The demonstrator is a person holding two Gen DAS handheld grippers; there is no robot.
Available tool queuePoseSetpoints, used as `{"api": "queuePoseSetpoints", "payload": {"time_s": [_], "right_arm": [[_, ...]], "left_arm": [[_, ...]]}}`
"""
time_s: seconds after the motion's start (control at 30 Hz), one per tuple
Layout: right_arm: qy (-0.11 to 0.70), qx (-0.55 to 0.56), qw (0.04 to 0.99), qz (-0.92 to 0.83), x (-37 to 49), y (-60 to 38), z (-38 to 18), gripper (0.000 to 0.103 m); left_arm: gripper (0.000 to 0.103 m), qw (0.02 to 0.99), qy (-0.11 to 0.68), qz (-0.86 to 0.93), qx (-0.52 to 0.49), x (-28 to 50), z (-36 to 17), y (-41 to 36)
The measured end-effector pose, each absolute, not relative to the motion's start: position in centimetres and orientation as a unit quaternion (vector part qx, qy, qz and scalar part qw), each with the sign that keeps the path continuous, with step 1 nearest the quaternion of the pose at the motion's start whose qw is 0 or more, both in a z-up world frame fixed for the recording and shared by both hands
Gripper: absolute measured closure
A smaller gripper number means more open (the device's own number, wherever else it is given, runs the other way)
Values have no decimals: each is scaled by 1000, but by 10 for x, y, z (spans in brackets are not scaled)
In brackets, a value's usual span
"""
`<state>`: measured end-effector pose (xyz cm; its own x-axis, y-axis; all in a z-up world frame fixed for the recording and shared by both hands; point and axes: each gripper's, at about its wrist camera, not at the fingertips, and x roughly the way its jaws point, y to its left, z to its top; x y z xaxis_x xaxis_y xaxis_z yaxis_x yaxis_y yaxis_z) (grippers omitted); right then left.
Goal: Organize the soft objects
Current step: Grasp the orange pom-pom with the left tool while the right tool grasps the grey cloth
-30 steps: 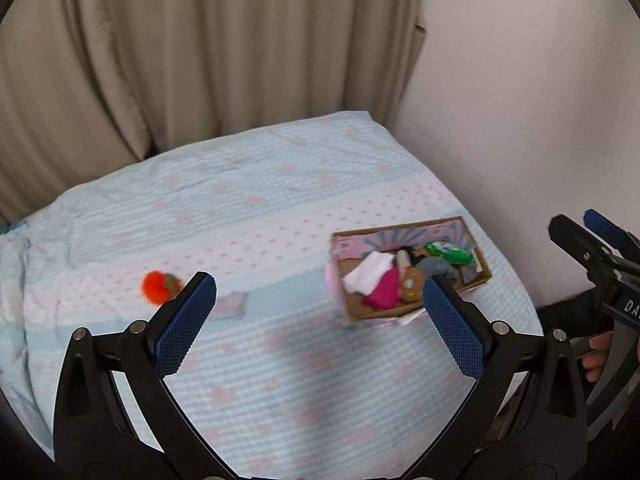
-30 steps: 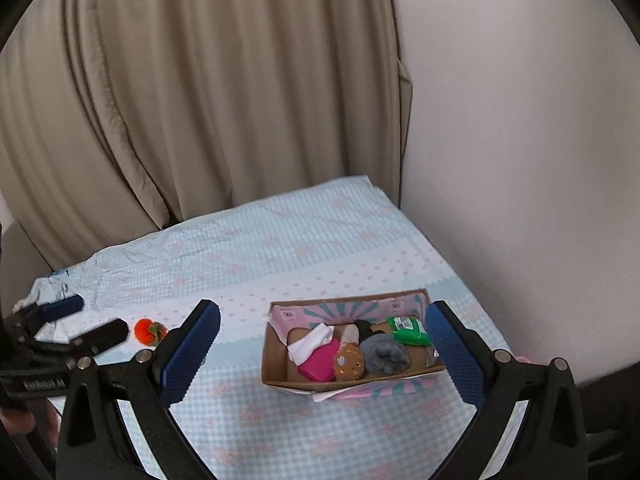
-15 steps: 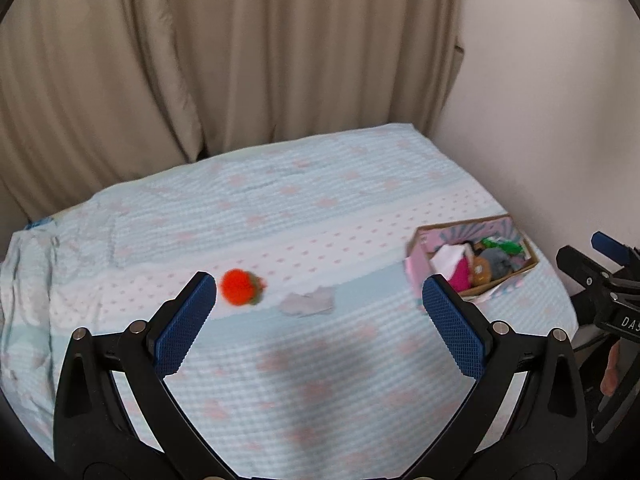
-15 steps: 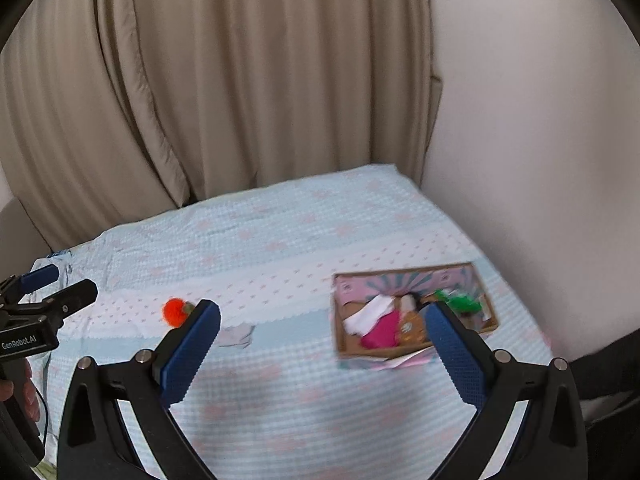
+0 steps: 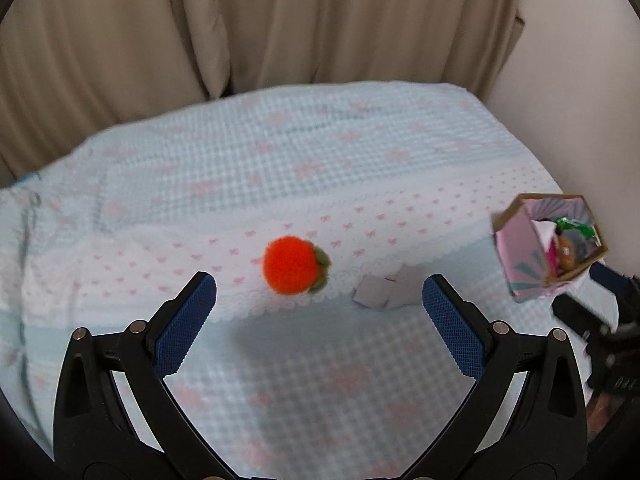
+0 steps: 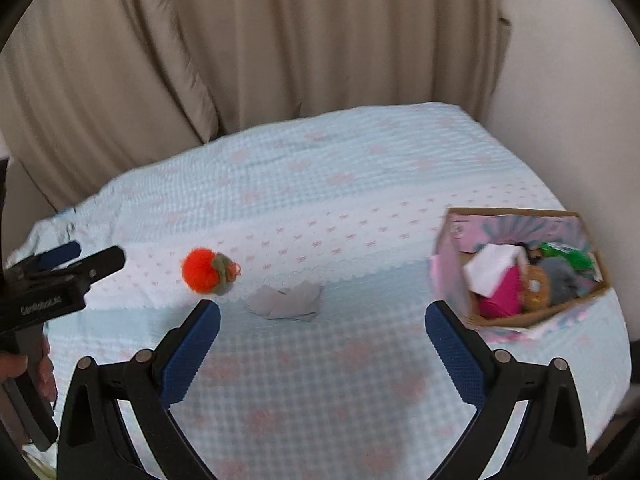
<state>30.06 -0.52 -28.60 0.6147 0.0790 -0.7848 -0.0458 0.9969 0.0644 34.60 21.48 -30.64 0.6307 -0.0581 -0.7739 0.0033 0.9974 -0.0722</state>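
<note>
Left wrist view: the left tongs (image 5: 319, 304) hang released above the bed, jaws spread wide with nothing between the blue pads.
Bedspread (image 5: 320, 380): pale blue check with faint pink motifs lies under and ahead of the left tongs; a white band with small pink bows crosses it further on.
Orange plush fruit (image 5: 294, 265): fuzzy, with a green leafy cap on its right side, resting on the white band just beyond the gap of the left tongs, nearer the left pad.
Grey cloth (image 5: 380, 294): a small crumpled piece lying flat just inside the right pad of the left tongs, to the right of the plush fruit and apart from it.
Cardboard box (image 5: 520, 256): pink-lined, far to the right of the left tongs near the bed's edge, holding white, pink, brown, grey and green soft items.
Right wrist view: the right tongs (image 6: 322, 320) are also released, jaws wide, holding nothing, over the blue check.
Grey cloth from the right: it sits just ahead of the gap, nearer the left pad, with the plush fruit further left beyond that pad.
Box from the right: it stands just past the right pad, its contents piled inside.
Curtain (image 6: 240, 60): beige folds hang behind the far edge of the bed.
Wall (image 6: 560, 80): plain and pale, to the right of the curtain.
</note>
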Motion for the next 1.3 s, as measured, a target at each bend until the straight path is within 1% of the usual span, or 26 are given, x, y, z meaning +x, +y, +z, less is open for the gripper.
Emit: {"api": "queuePoseSetpoints", "payload": {"time_s": [0.3, 0.5, 0.67, 0.7, 0.73, 0.77, 0.8, 0.83, 0.87, 0.9, 0.93, 0.97, 1.03, 1.07, 1.13, 1.17, 1.2, 1.3], "right_arm": [[472, 12, 878, 73, 349, 40, -402, 1], [480, -3, 875, 68, 373, 53, -461, 1], [472, -5, 879, 70, 390, 59, -493, 3], [470, -9, 880, 73, 393, 62, -497, 9], [470, -18, 879, 77, 397, 65, -502, 16], [470, -26, 879, 79, 398, 69, -504, 18], [465, -37, 881, 79, 399, 72, -506, 19], [459, -40, 884, 81, 399, 74, -506, 25], [455, -39, 886, 84, 399, 75, -505, 28], [454, -38, 886, 85, 399, 75, -505, 31], [453, -39, 887, 84, 399, 75, -505, 36], [452, -38, 887, 84, 399, 76, -505, 38], [452, -36, 888, 82, 400, 76, -505, 48], [452, -36, 888, 79, 400, 75, -504, 51], [453, -39, 887, 77, 400, 74, -504, 64], [454, -41, 887, 77, 399, 74, -504, 68], [455, -43, 886, 77, 399, 73, -503, 74], [459, -45, 884, 79, 399, 71, -501, 85]], "left_arm": [[1, 885, 462, -21, -53, 411, -422, 227], [2, 886, 462, -21, -31, 436, -467, 225], [12, 890, 455, -22, -32, 451, -489, 227], [13, 891, 453, -24, -29, 454, -491, 226], [19, 891, 452, -26, -25, 456, -493, 225], [28, 890, 454, -28, -23, 459, -496, 224], [32, 889, 456, -30, -21, 461, -498, 224], [40, 888, 459, -32, -23, 462, -500, 224], [45, 888, 458, -35, -25, 463, -501, 224], [48, 890, 454, -36, -26, 462, -500, 224], [54, 892, 450, -38, -25, 461, -499, 223], [59, 892, 450, -40, -23, 461, -499, 222], [62, 892, 450, -44, -22, 460, -498, 221], [63, 892, 449, -44, -21, 459, -498, 220], [64, 892, 449, -43, -21, 456, -497, 219], [64, 892, 449, -44, -23, 454, -496, 219], [64, 892, 448, -44, -24, 453, -495, 219], [64, 893, 446, -43, -27, 448, -491, 216]]}}
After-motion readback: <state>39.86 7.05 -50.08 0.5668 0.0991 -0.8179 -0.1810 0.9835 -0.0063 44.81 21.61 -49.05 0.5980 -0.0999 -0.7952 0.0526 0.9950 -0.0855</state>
